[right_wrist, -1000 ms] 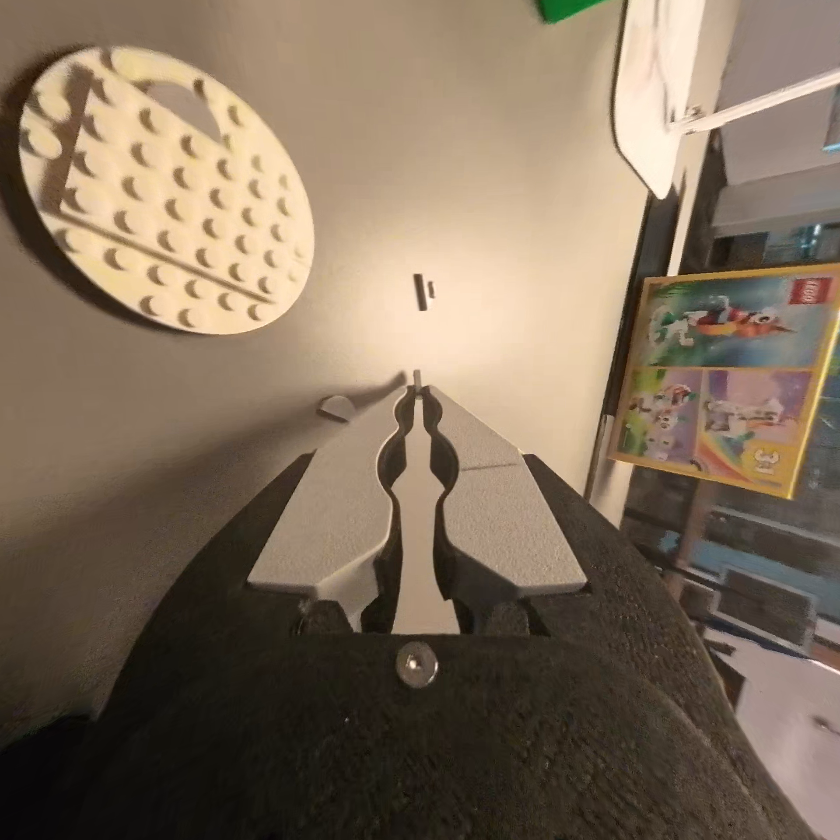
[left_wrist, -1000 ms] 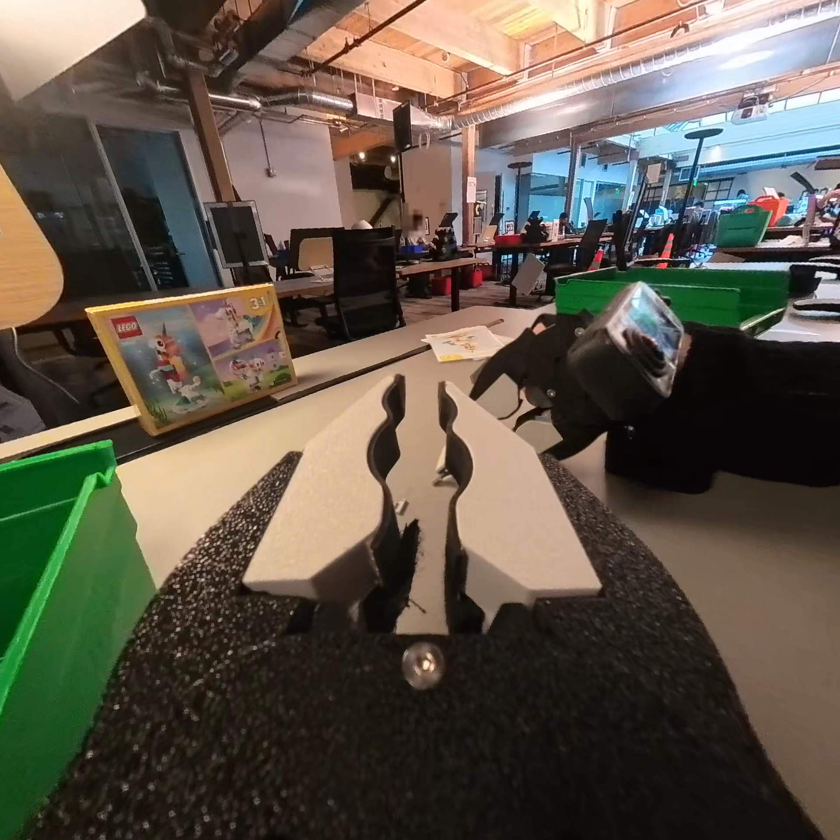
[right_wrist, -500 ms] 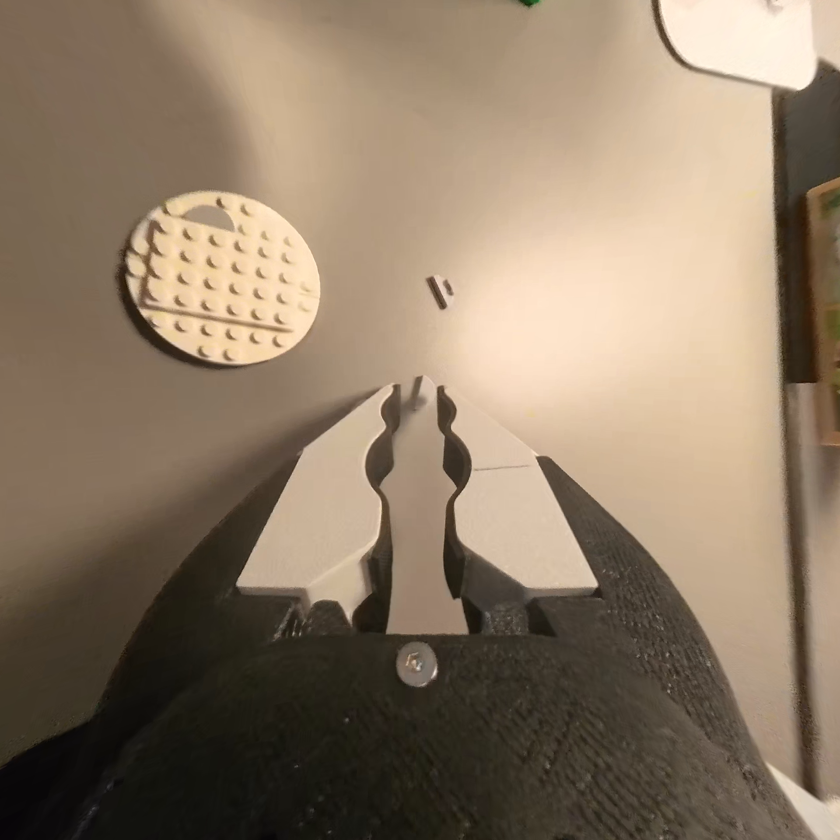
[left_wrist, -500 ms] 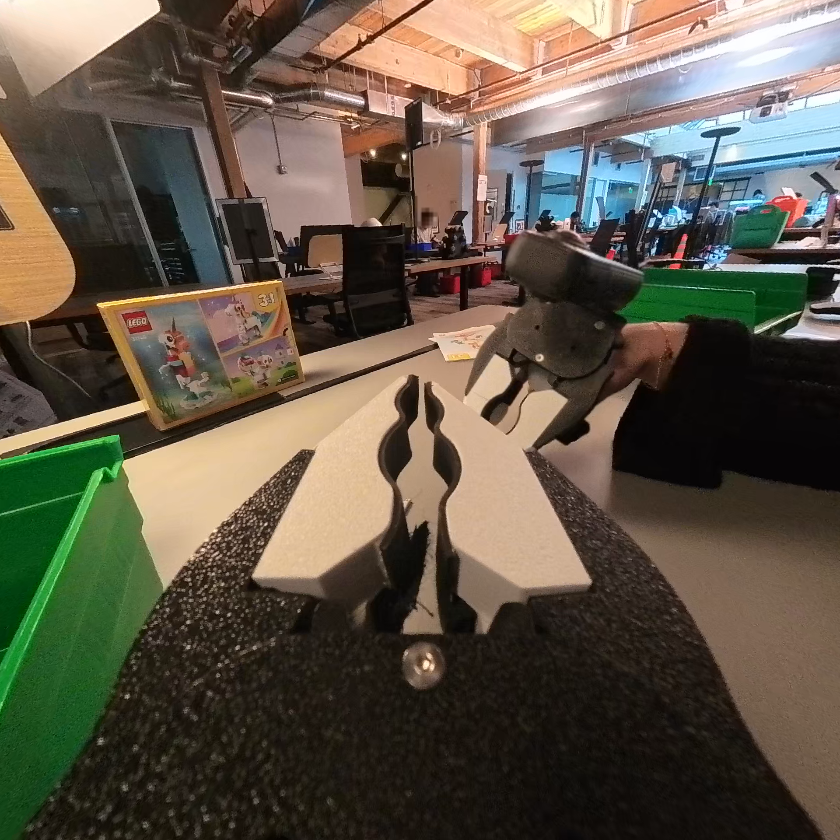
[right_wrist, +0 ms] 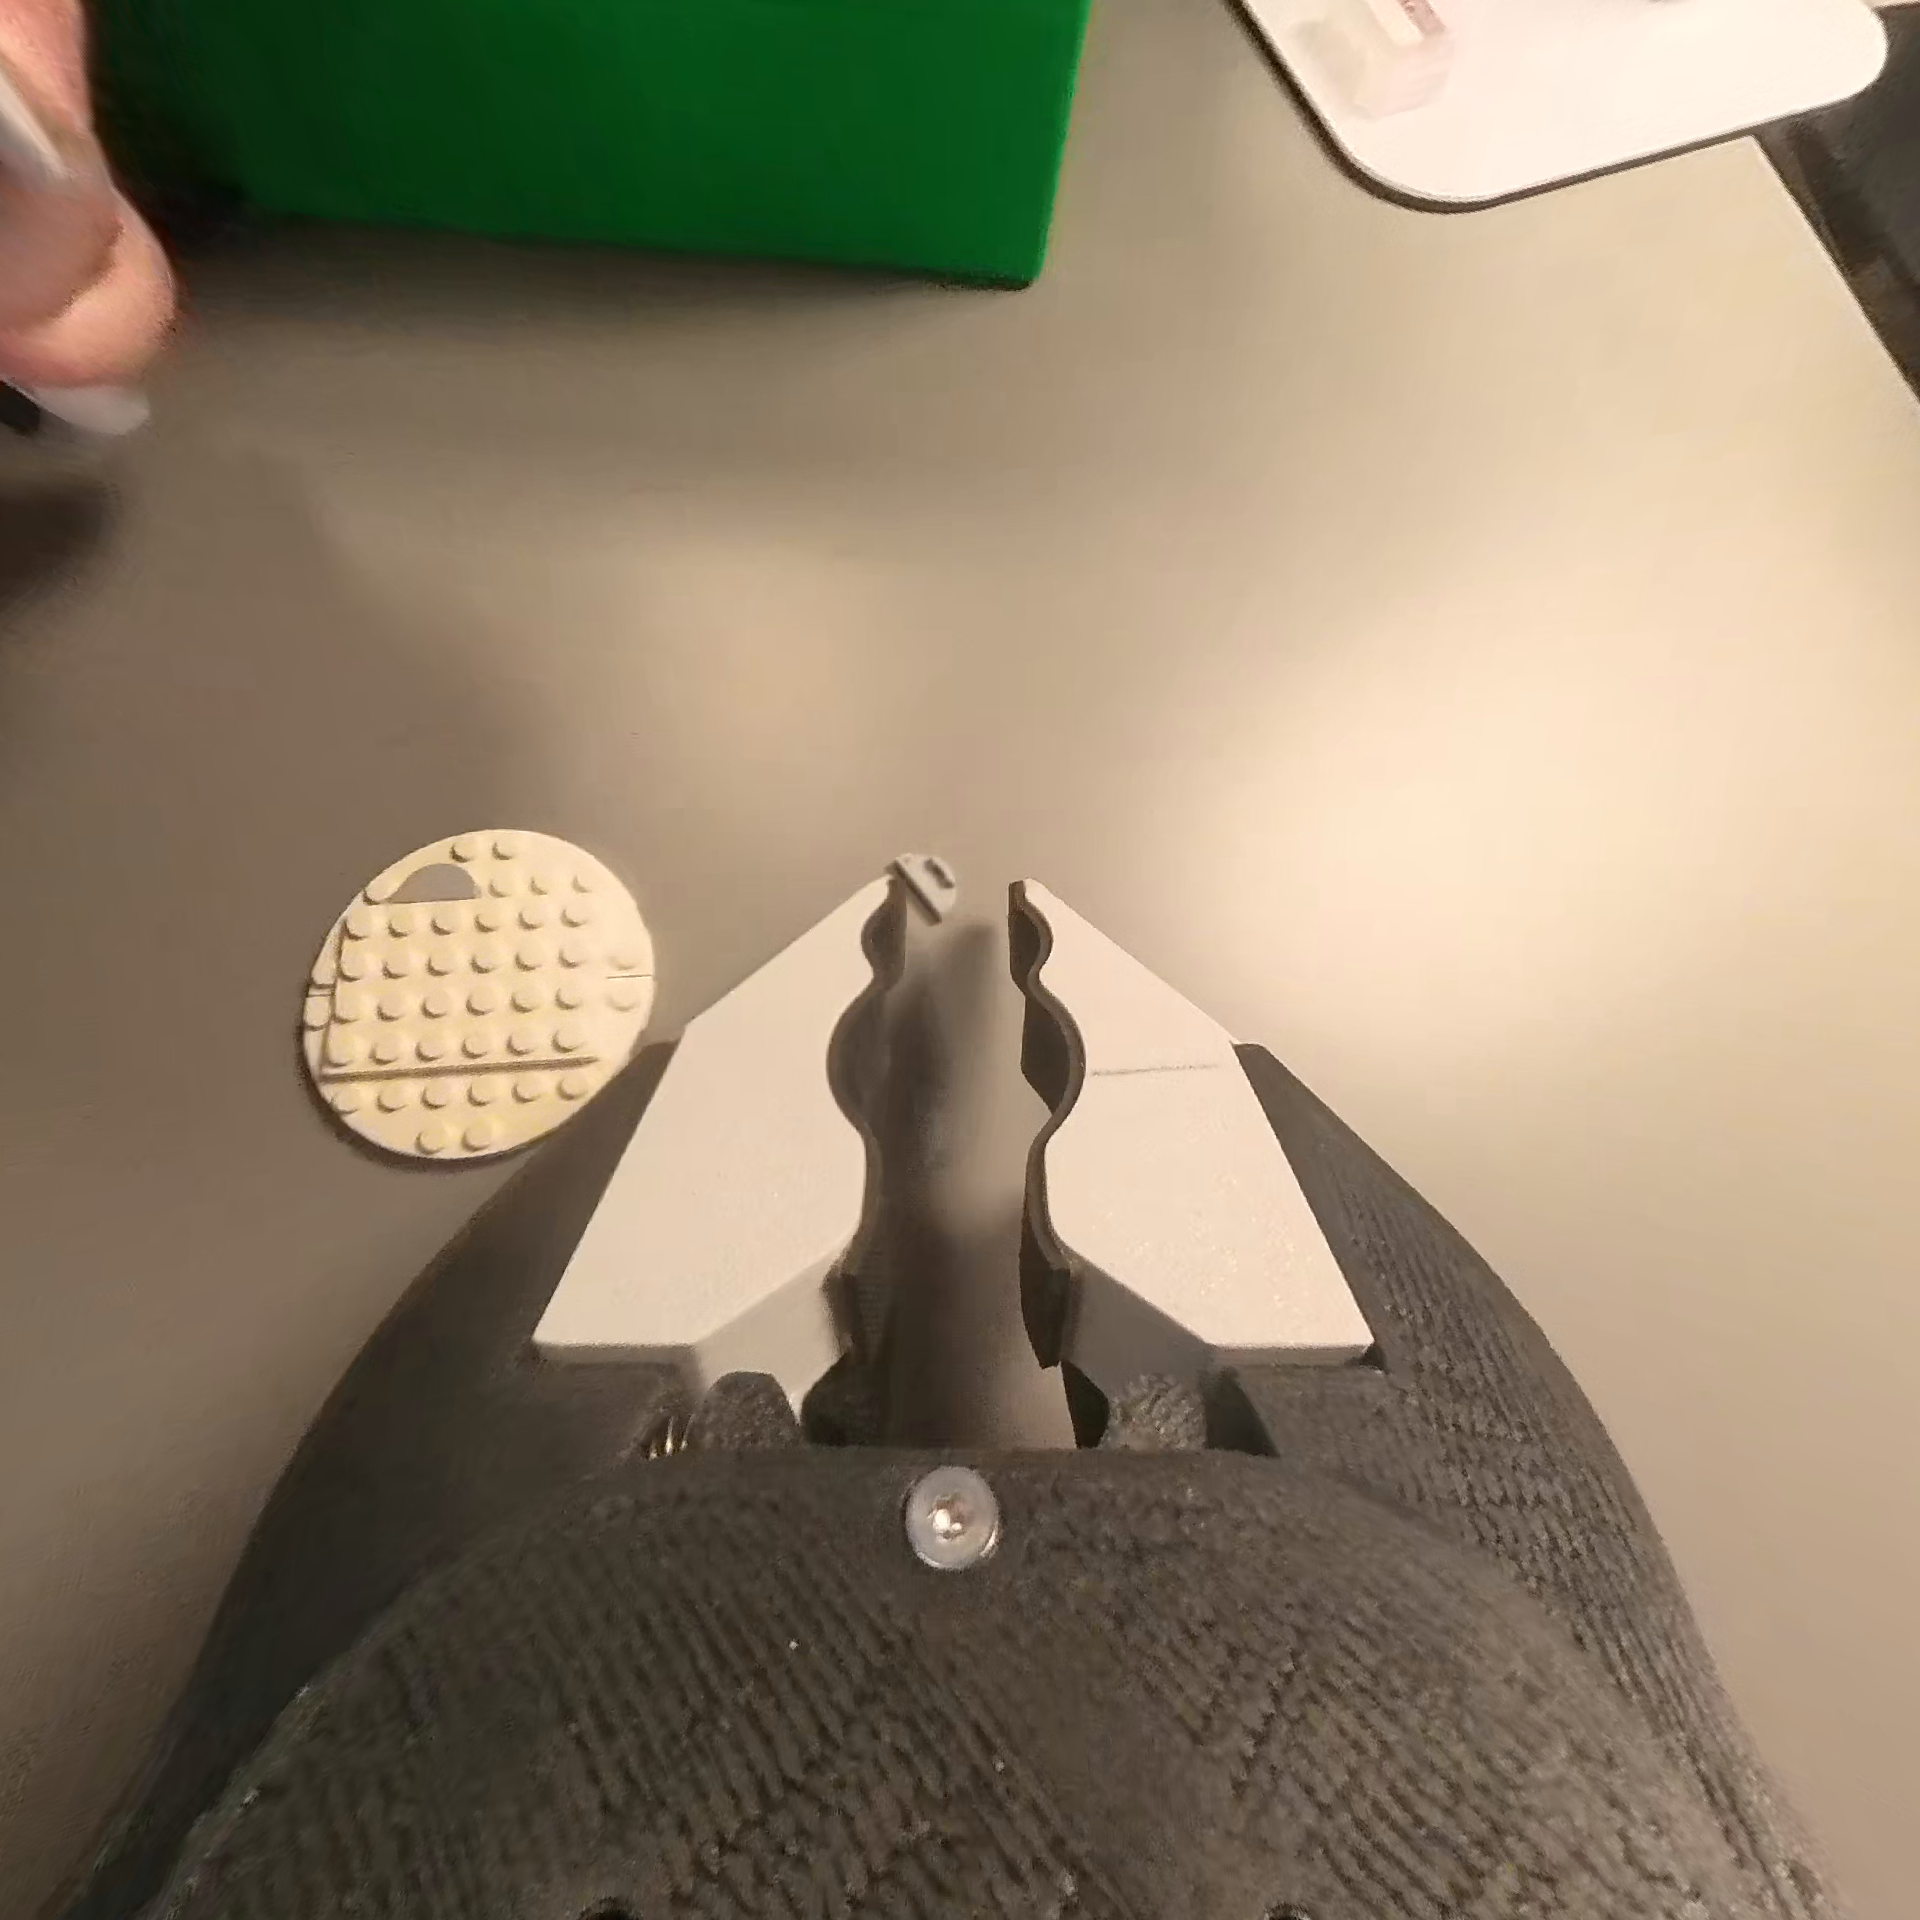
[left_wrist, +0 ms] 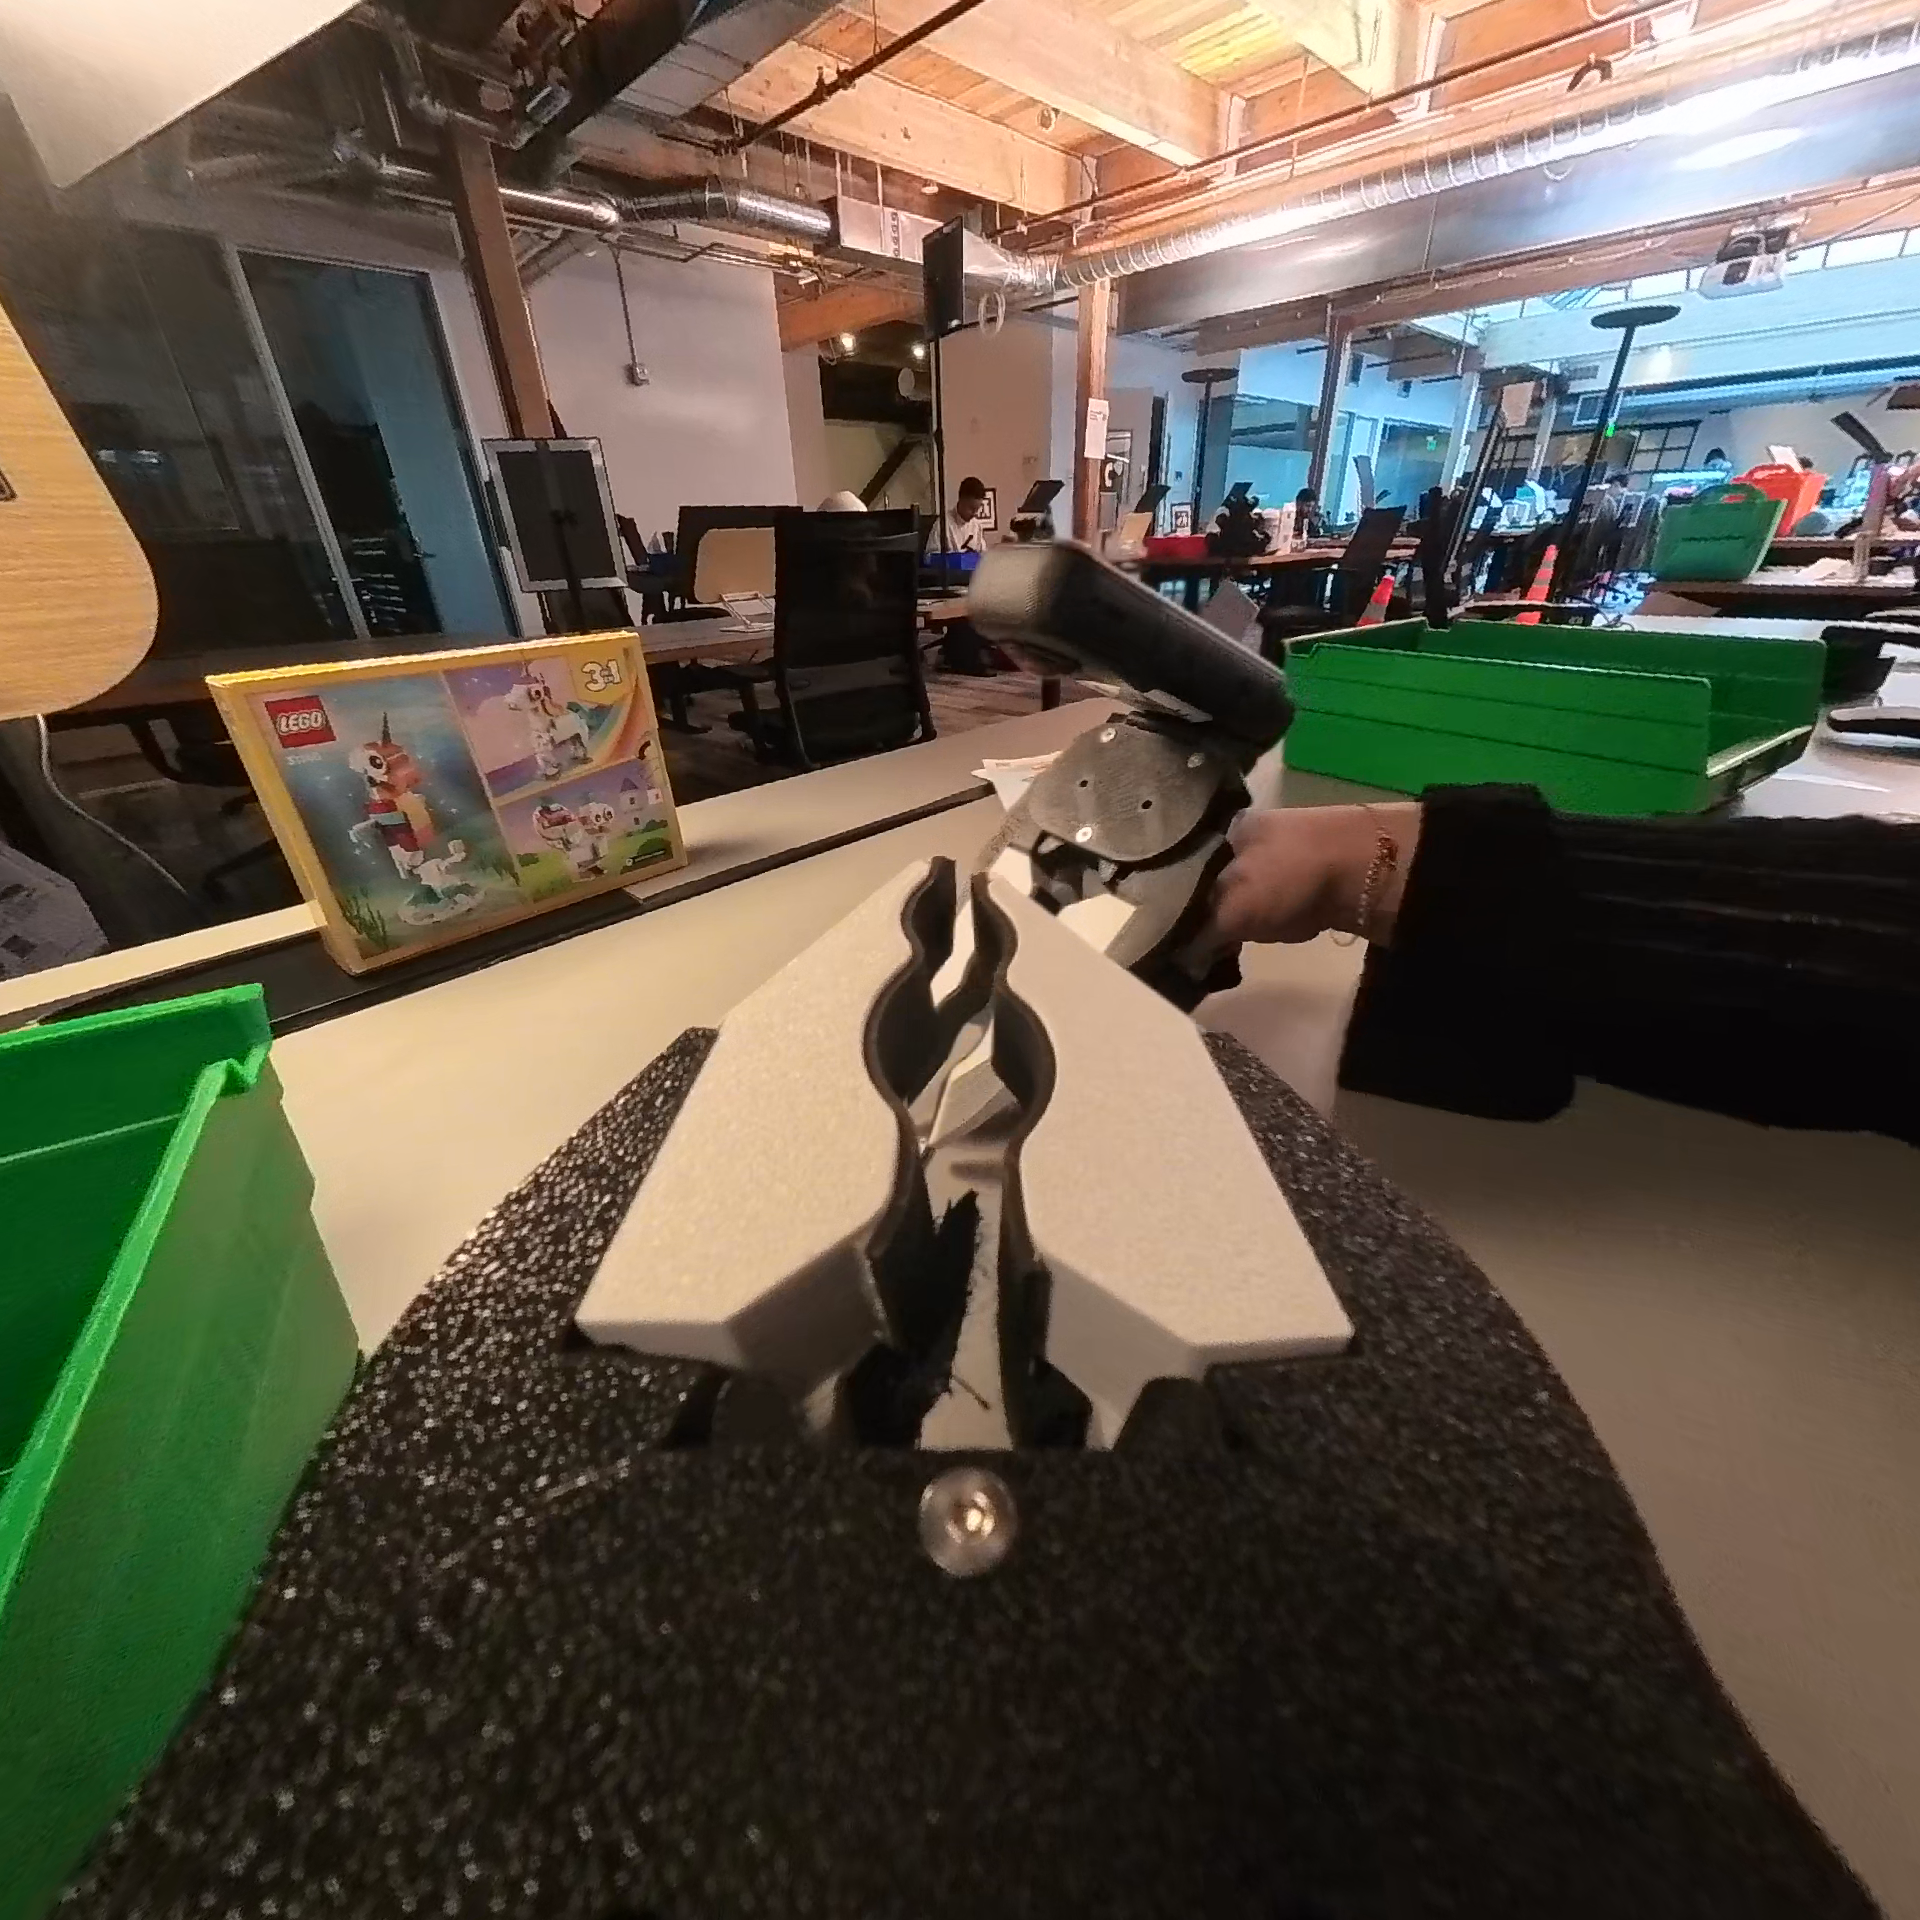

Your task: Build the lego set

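Observation:
In the right wrist view my right gripper point(right_wrist: 958, 885) points down at the grey table point(right_wrist: 1351, 675) with its jaws apart and empty. A small grey lego piece point(right_wrist: 925, 885) lies right at its left fingertip point(right_wrist: 883, 896). A round cream studded plate point(right_wrist: 478, 1003) lies flat to the left of the fingers. In the left wrist view my left gripper point(left_wrist: 966, 883) is low over the table with its tips together and nothing between them. The right gripper's black body point(left_wrist: 1132, 800), held by a hand in a black sleeve point(left_wrist: 1621, 956), tilts down just beyond the left fingers.
A green bin point(left_wrist: 114, 1226) stands at the left; it also shows at the top of the right wrist view point(right_wrist: 582, 125). More green trays point(left_wrist: 1558, 717) sit at the far right. The yellow lego box point(left_wrist: 447, 800) stands at the table's far edge. A white base point(right_wrist: 1558, 94) lies top right. A blurred hand point(right_wrist: 62, 270) is at top left. Tip to tip, the grippers are about 15 cm apart. The round cream studded plate point(right_wrist: 478, 1003) is about 8 cm from my right fingertips and 12 cm from my left.
The right gripper swung round over the table and opened from nearly shut; the tiny piece at its tips is no longer pinched. The left gripper's jaws closed from slightly apart.

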`<state>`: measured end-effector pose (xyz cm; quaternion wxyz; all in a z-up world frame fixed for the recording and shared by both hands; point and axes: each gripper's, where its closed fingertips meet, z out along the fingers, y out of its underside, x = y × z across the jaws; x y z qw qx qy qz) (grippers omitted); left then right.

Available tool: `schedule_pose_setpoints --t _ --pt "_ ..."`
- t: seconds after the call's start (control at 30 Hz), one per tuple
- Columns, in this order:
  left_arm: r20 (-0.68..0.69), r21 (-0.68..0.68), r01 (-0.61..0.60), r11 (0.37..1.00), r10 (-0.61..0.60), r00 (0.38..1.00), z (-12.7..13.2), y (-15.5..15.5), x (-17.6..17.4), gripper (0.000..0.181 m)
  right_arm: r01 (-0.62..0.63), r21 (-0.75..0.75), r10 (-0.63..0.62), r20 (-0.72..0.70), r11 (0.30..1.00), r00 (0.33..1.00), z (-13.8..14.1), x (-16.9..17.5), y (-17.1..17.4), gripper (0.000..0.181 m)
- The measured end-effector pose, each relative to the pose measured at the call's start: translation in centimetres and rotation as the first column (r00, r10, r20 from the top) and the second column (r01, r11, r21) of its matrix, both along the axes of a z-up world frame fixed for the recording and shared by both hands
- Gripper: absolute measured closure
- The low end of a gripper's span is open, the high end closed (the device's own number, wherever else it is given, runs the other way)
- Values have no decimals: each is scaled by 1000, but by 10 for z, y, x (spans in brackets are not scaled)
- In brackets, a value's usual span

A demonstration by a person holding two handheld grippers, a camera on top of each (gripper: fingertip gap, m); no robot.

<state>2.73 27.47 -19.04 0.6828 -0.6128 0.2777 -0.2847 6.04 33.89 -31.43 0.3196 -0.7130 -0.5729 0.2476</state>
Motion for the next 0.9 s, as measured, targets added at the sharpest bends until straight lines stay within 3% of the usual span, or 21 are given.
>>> schedule_pose_setpoints --t 0.03,0.23,0.4,0.53,0.7,0.9 --pt "0 -2 1 1000 -1 1000 0 0 0 181 -7 -12 7 7 1000 1000 -1 -1 0 163" --pt "14 -7 6 1000 -6 1000 1 0 -1 181 -44 -52 45 22 998 999 -6 -3 -2 166" --pt "4 -38 21 999 -21 1000 -8 4 -1 181 -64 -19 64 11 998 998 -6 -3 -3 179" --pt "13 -127 26 992 -24 1000 -20 11 -2 177 -106 88 107 -7 990 994 3 -7 -6 180" --pt "26 -290 15 957 -7 1000 -39 20 -3 160 -192 300 234 -112 934 966 44 -19 -24 180" --pt "269 -467 223 856 -103 958 -40 14 7 149 -245 548 336 -72 800 939 81 -26 -44 181"
